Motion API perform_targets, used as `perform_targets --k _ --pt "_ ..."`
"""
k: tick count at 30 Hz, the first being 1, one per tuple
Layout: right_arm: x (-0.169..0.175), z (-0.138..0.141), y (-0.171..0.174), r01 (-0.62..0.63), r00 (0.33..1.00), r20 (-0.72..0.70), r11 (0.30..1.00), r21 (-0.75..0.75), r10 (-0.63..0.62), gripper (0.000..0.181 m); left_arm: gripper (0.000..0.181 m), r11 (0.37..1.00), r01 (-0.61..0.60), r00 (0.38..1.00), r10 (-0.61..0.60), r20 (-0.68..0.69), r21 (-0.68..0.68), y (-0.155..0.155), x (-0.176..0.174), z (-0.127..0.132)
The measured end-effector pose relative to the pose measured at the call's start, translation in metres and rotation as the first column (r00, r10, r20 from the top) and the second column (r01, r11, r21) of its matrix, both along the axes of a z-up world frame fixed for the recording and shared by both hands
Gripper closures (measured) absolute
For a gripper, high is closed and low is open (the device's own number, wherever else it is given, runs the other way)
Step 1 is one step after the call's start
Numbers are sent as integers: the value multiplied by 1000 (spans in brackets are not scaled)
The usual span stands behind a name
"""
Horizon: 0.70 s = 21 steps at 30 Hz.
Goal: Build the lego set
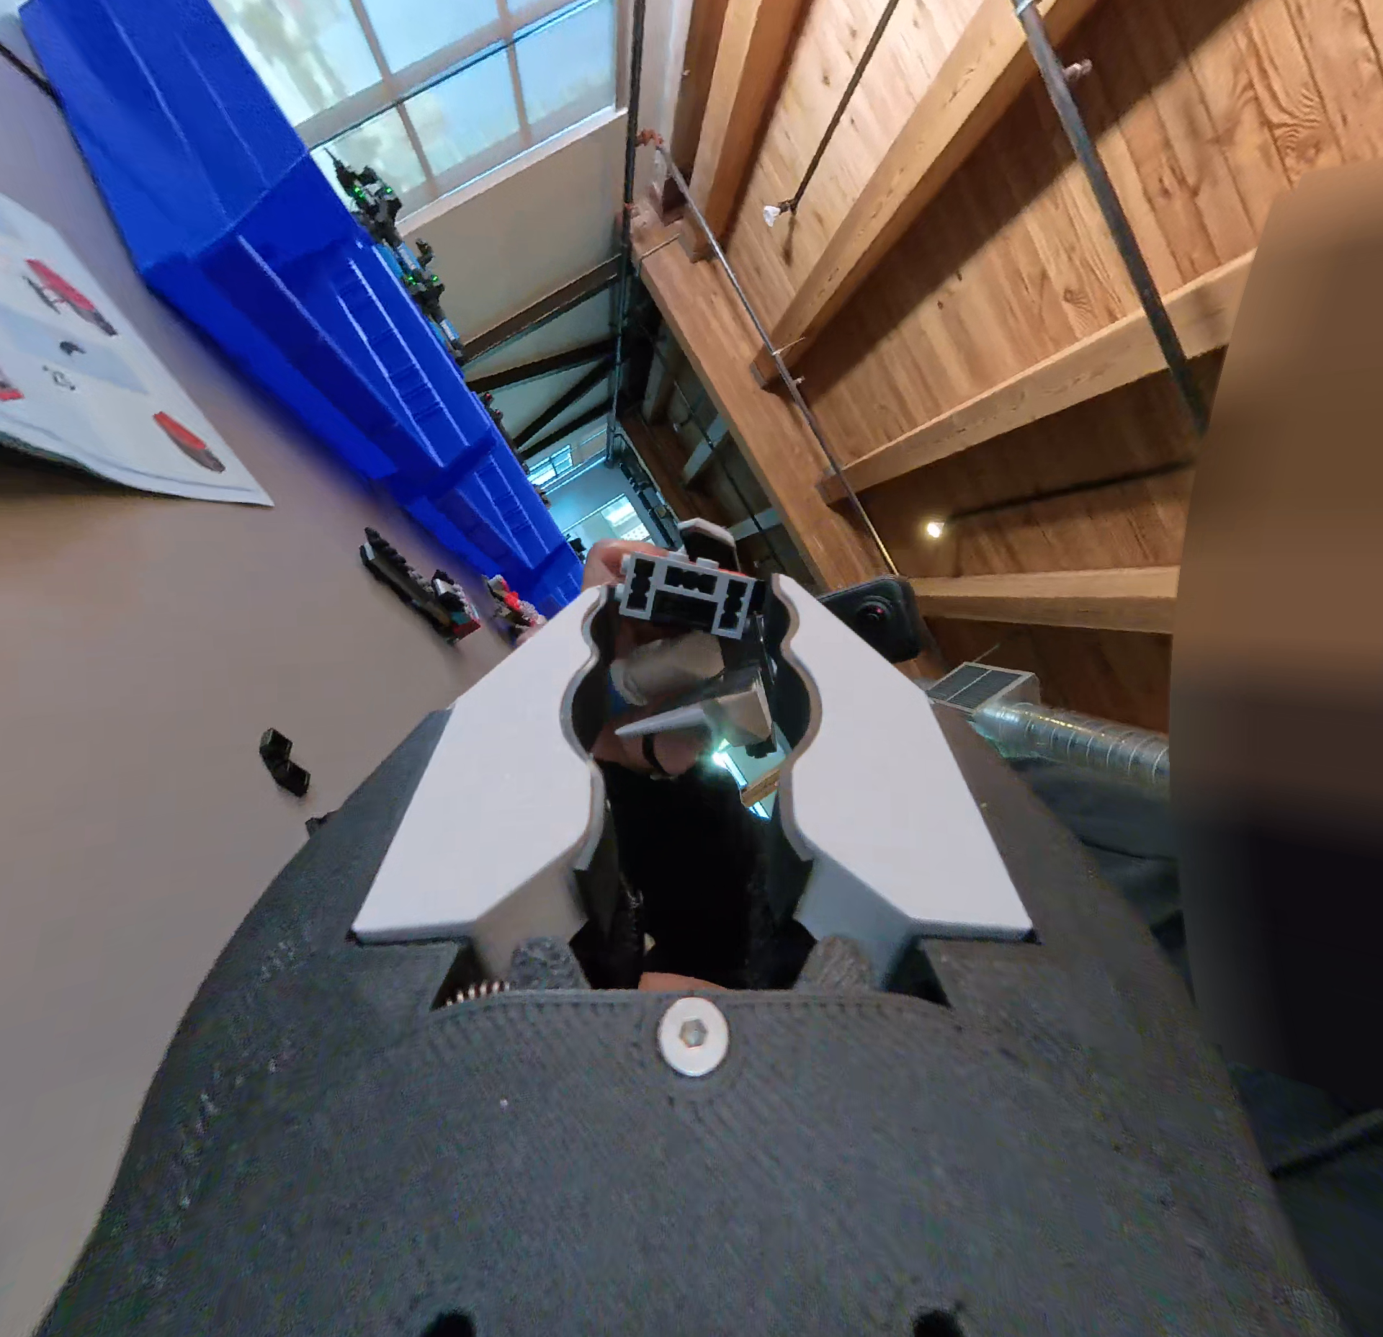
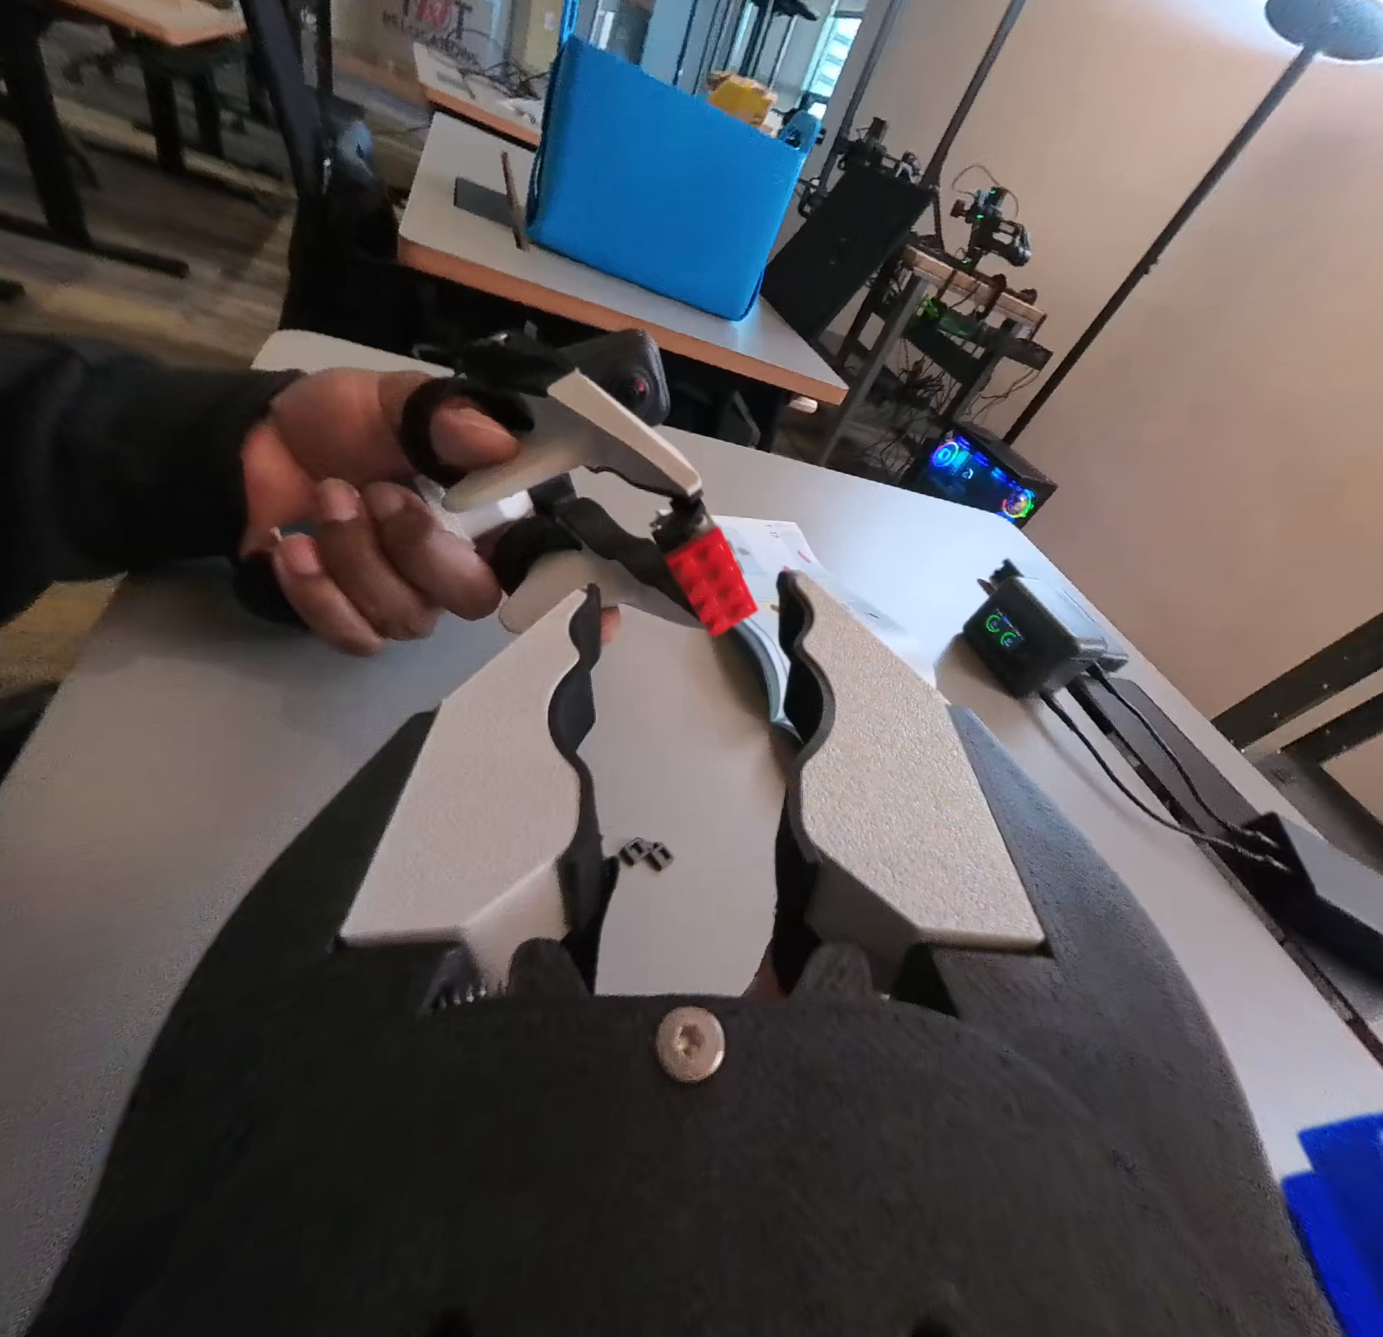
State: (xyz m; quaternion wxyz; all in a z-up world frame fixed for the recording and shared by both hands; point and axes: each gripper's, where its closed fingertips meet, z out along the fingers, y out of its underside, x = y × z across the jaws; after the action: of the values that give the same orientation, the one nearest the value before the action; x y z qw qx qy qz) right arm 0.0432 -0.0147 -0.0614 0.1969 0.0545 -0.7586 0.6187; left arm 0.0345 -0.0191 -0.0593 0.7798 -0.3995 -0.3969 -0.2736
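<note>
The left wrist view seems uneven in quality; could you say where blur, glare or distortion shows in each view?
Left wrist view: strongly tilted, window blown out, a smeared patch at the right edge, lego piece sharp. Right wrist view: wide-angle bending, soft background, red brick slightly blurred.

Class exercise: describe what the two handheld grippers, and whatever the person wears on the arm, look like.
Each gripper has a black, textured printed body with a silver screw at its centre and two light grey, flat angular fingers with wavy inner edges. The left gripper, seen in the right wrist view, carries a small black camera and black finger loops. The arm holding it wears a dark sleeve.
</note>
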Motion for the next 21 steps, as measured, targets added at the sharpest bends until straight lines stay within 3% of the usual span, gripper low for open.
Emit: perform_targets --k 4,6,16,21 --pt "-6 -2 -10 -18 1000 -25 1000 12 19 143 141 1000 13 999 -13 33 -7 3 -1 -5" --pt "-9 -4 -13 -29 999 -14 999 23 29 158 142 1000 11 999 -11 47 -4 3 -3 -7" --pt "-11 -8 -8 -131 985 117 991 40 125 161 138 999 -47 995 47 91 -3 -12 -14 -13" --pt "-5 -15 -7 -224 966 157 967 124 204 161 135 999 -18 994 23 106 -48 -1 -12 -19"
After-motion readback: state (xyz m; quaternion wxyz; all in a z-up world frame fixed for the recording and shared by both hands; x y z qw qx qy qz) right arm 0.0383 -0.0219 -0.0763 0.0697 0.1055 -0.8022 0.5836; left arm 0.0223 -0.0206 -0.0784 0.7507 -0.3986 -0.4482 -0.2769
